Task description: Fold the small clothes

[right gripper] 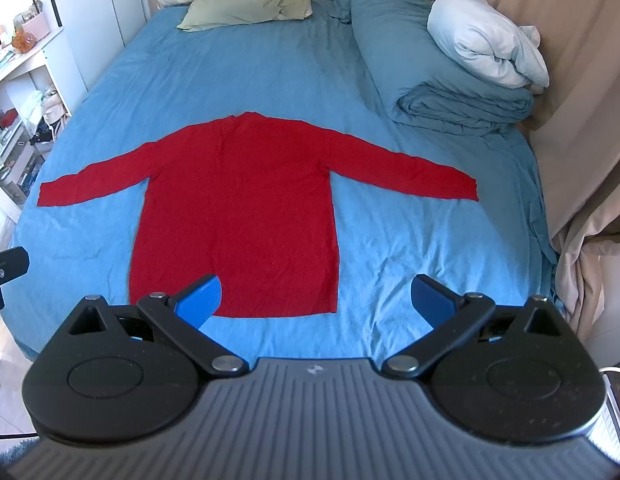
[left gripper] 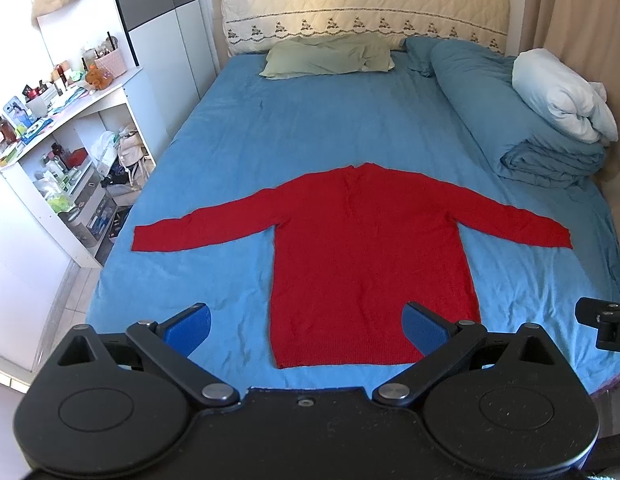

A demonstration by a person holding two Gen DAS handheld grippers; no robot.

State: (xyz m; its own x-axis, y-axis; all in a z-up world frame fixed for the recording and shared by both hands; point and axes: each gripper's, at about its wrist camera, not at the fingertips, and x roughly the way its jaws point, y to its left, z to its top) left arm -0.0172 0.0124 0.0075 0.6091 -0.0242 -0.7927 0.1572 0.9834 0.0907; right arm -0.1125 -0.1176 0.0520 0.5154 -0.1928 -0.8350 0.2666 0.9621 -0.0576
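Left tool gaping wide, empty, at lower frame; right tool same. Bed fills view; red sweater flat at centre, sleeves spread left-right, long axis hem-to-collar running away up frame. Hem nearest both tools; neither touching cloth.
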